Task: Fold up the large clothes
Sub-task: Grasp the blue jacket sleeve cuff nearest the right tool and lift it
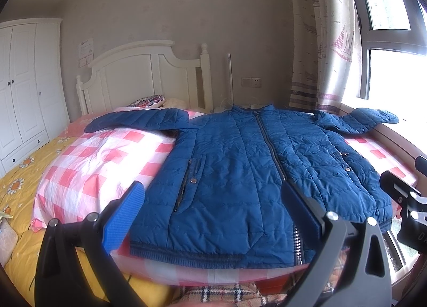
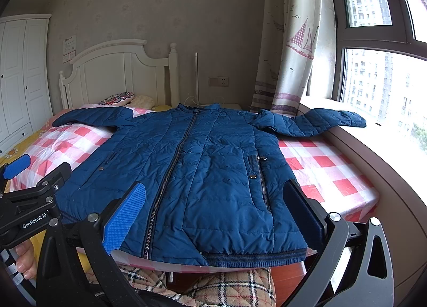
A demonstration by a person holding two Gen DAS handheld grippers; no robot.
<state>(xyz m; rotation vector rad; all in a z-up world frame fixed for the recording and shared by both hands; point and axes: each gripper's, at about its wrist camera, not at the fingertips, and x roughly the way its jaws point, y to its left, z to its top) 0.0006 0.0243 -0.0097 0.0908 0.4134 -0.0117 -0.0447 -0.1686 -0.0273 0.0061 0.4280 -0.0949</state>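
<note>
Checked bedsheet under flat quilted blue jacket

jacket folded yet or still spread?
Spread. The jacket lies flat, zipped, on the checked sheet, both sleeves out sideways; no fold yet.

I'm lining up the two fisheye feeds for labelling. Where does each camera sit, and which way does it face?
Left wrist: on the left gripper at the foot of the bed, facing the headboard over the blue jacket; its own open fingers show, and the right gripper at the right edge.
Right wrist: on the right gripper, beside it, nearer the window; its open fingers show, with the left gripper and the holding hand at the left edge.
Shared: jacket, headboard, checked sheet, curtain.
</note>
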